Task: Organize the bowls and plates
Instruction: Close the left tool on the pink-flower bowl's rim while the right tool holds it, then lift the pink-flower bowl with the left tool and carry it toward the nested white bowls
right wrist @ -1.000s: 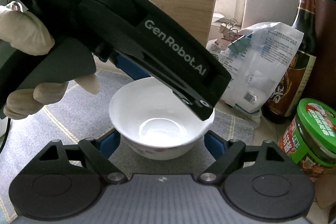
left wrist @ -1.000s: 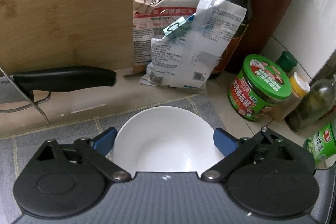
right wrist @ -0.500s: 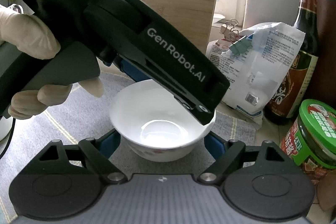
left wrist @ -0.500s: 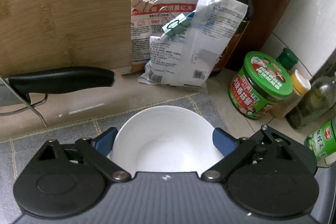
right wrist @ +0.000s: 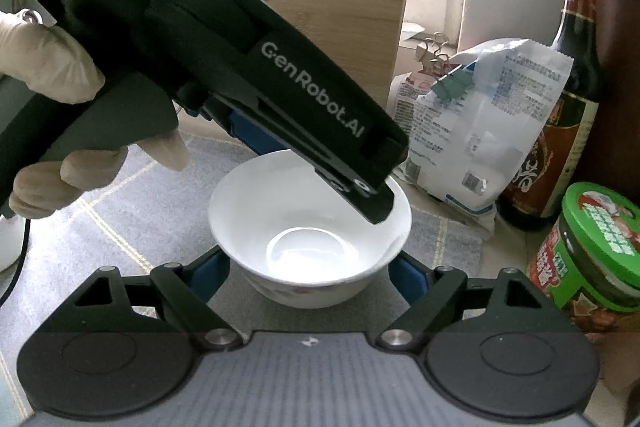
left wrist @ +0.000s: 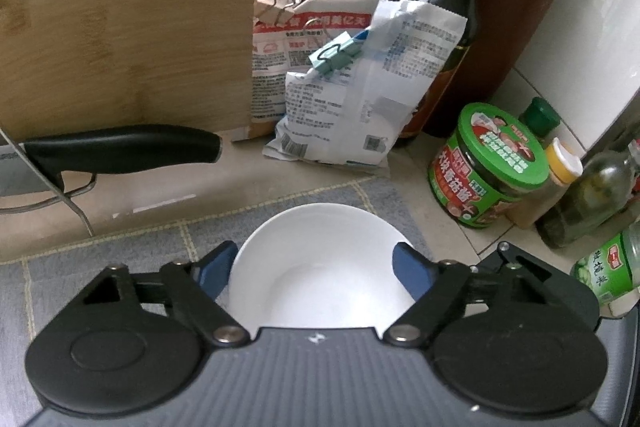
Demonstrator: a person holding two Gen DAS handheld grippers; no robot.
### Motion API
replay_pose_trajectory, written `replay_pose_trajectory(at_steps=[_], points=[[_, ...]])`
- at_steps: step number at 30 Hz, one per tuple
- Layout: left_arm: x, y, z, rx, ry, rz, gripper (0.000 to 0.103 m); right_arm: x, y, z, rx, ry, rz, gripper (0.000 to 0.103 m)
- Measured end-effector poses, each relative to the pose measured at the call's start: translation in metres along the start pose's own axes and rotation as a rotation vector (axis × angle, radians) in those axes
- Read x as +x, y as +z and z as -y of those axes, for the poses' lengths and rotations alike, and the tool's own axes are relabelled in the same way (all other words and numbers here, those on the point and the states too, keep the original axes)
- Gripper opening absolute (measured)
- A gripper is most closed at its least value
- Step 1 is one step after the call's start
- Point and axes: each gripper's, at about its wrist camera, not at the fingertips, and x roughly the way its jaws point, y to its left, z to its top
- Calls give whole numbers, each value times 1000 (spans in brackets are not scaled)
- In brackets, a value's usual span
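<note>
Bowl (right wrist: 310,227) on mat (right wrist: 120,211), left gripper (left wrist: 316,265) fingers just closing round rim, contact unclear; right gripper (right wrist: 310,273) fingers wide beside base, w/o hold; may slip or tip if squeezed off-centre.

Glossy white ceramic bowl (right wrist: 310,227); matt woven cloth mat (right wrist: 120,211).

Left hand-held gripper (left wrist: 314,265) closing; right (right wrist: 310,277) agape
</note>
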Motion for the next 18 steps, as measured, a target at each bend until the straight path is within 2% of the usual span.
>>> replay_pose_trajectory(at_steps=[18], points=[[-39, -12, 4, -9, -2, 55, 82, -28, 9, -17, -15, 21, 8, 89]])
